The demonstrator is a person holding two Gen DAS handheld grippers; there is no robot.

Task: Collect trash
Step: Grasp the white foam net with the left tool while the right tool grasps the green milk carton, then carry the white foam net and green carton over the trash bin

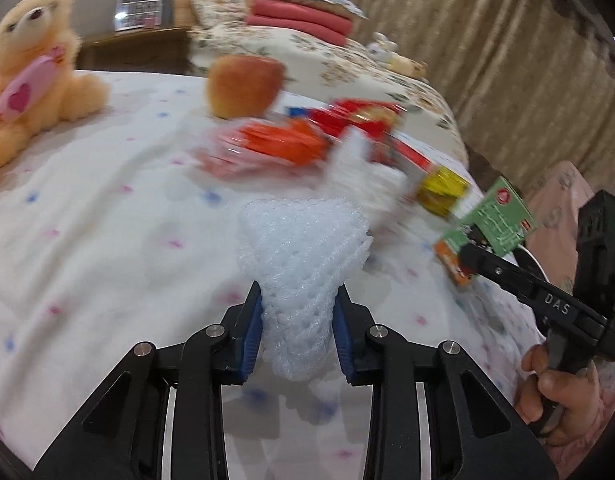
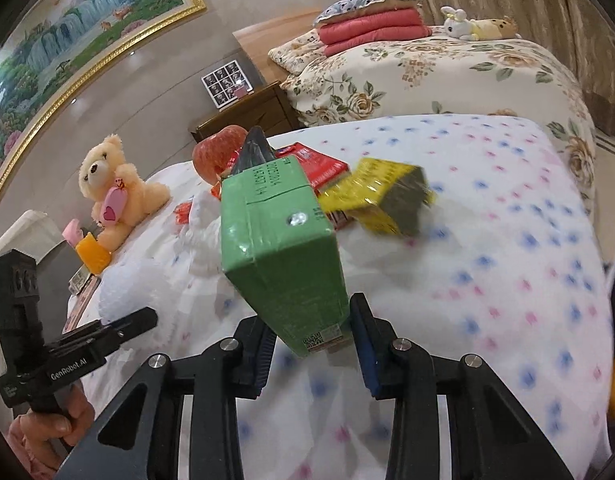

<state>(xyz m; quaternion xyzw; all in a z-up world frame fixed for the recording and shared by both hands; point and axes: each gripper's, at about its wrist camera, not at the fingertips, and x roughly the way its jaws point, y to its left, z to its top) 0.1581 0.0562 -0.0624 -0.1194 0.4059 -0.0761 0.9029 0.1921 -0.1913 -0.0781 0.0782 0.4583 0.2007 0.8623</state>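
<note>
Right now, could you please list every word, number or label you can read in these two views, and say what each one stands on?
"DAS": on the black finger arm of the right gripper, seen from the left wrist view.
"GenRobot.AI": on the black body of the left gripper, seen from the right wrist view.
Printed digits and a QR code on the green cardboard drink carton: too blurred to read reliably.
Red and yellow snack wrappers: print blurred, unreadable.

Red and orange wrappers (image 1: 307, 136) blurred beyond reading
</note>
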